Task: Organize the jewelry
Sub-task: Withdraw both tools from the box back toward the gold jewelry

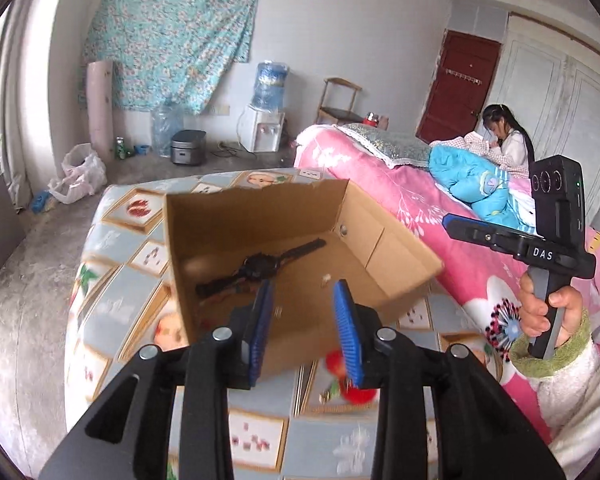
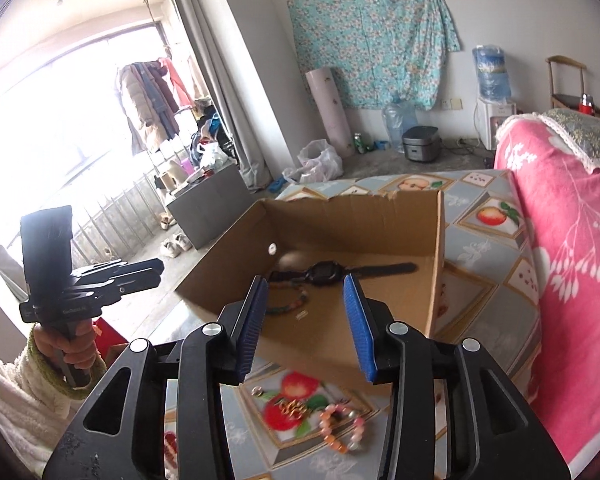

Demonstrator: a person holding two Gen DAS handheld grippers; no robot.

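Observation:
An open cardboard box (image 1: 236, 216) (image 2: 436, 240) stands on a table with a fruit-patterned cloth (image 1: 112, 304) (image 2: 492, 264). Inside lie a black wristwatch (image 1: 260, 266) (image 2: 324, 272) and a dark beaded bracelet (image 2: 292, 302). My left gripper (image 1: 302, 292) is open and empty, above the box's near edge. My right gripper (image 2: 306, 284) is open and empty, over the box's near wall. On the cloth in front of the box lie a pink and orange bead bracelet (image 2: 340, 428), a gold piece (image 2: 294, 406) and a small ring (image 2: 257, 391).
A bed with a pink floral cover (image 1: 380, 184) (image 2: 572, 240) borders the table on the right. A person sits on it at the far end (image 1: 504, 140). Concrete floor (image 1: 20, 280) lies to the left, with a water dispenser (image 1: 264, 120) and bags by the wall.

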